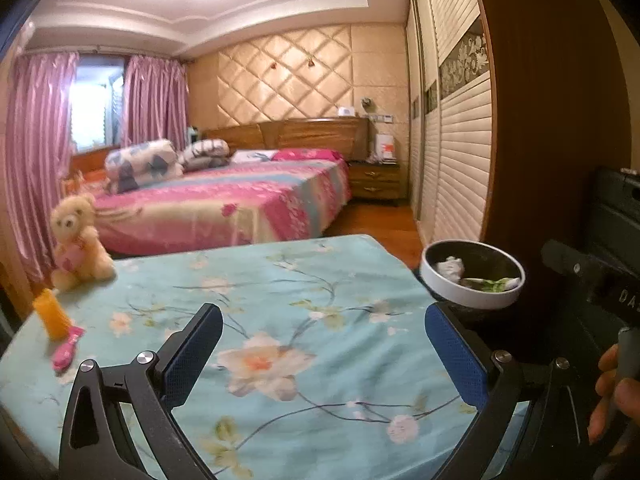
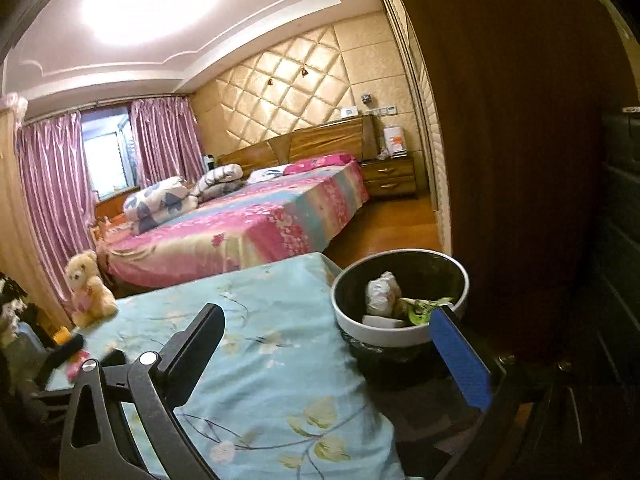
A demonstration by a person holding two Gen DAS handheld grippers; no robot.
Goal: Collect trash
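Observation:
A round trash bin (image 1: 472, 294) with a white rim stands off the right edge of the table; it holds a crumpled white paper (image 1: 450, 267) and a green-and-white wrapper (image 1: 492, 283). It also shows in the right wrist view (image 2: 384, 334), with the paper (image 2: 382, 292) and wrapper (image 2: 424, 308) inside. A pink wrapper (image 1: 67, 348) lies at the table's left edge beside an orange bottle (image 1: 52, 314). My left gripper (image 1: 324, 354) is open and empty over the table. My right gripper (image 2: 328, 354) is open and empty, its right finger by the bin.
The table has a light blue floral cloth (image 1: 280, 320). A plush bear (image 1: 78, 240) sits at its far left corner. A bed (image 1: 224, 200), pink curtains (image 1: 36, 152) and a nightstand (image 1: 376, 182) lie beyond. A dark wooden door (image 1: 540, 120) stands right of the bin.

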